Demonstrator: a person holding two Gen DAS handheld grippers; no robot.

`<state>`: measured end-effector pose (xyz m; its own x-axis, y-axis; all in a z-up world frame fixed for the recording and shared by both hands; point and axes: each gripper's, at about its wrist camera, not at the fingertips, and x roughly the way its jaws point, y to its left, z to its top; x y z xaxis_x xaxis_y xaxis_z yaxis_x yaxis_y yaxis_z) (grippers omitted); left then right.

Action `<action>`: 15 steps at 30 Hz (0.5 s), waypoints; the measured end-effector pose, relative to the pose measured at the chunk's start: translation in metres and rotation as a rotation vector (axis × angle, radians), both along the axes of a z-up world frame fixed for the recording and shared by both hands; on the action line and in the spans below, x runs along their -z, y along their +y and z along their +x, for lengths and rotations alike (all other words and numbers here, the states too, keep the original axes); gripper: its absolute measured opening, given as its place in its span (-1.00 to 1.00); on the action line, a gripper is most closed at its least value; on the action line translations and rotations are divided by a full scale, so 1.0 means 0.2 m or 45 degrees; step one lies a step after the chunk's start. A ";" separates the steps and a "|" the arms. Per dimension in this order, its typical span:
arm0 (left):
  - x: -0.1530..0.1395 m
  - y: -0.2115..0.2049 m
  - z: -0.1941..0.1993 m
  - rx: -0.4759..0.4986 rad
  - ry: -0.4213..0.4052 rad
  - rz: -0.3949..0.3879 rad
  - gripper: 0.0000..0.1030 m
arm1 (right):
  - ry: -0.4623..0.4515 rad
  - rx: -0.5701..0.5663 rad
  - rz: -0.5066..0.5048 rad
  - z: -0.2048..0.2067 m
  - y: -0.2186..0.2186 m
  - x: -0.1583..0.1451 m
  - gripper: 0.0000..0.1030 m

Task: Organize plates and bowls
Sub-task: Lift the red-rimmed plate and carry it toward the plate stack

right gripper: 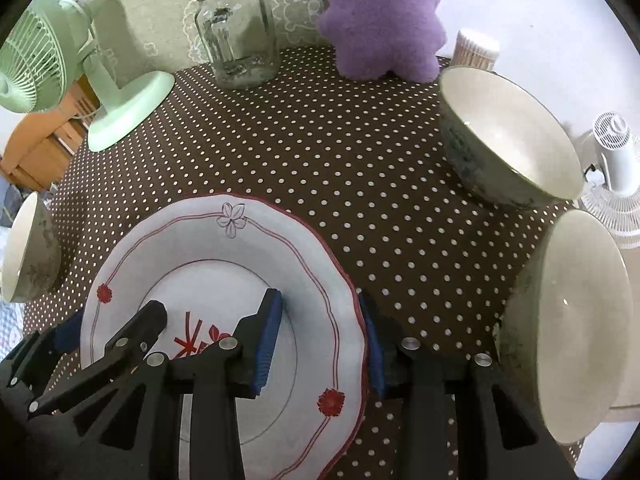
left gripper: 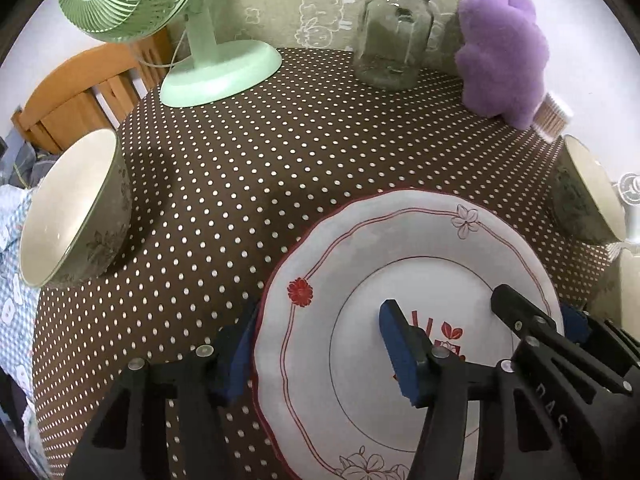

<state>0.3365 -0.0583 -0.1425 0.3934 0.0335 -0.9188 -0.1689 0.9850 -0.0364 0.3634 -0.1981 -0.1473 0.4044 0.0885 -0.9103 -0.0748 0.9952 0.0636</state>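
A round table covered in brown cloth with white dots fills both views. Along its far edge stand a mint green fan, a purple plush toy, a lidded glass jar and a tub of cotton swabs. The middle of the table is bare cloth. A bowl sits at the left edge; two more bowls sit at the right edge. The white plate with red trim lies near the front edge. The left gripper straddles its left rim, jaws spread. The right gripper straddles its right rim, jaws spread.
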 end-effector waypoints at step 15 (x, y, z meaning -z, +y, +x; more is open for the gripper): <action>-0.22 0.05 -0.30 0.100 -0.055 -0.029 0.14 | -0.062 0.082 -0.019 -0.36 0.03 -0.22 -0.18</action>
<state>0.2772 -0.0483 -0.0983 0.4331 -0.0197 -0.9011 -0.0892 0.9939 -0.0646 0.2913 -0.1924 -0.1042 0.4529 0.0478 -0.8903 -0.0133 0.9988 0.0469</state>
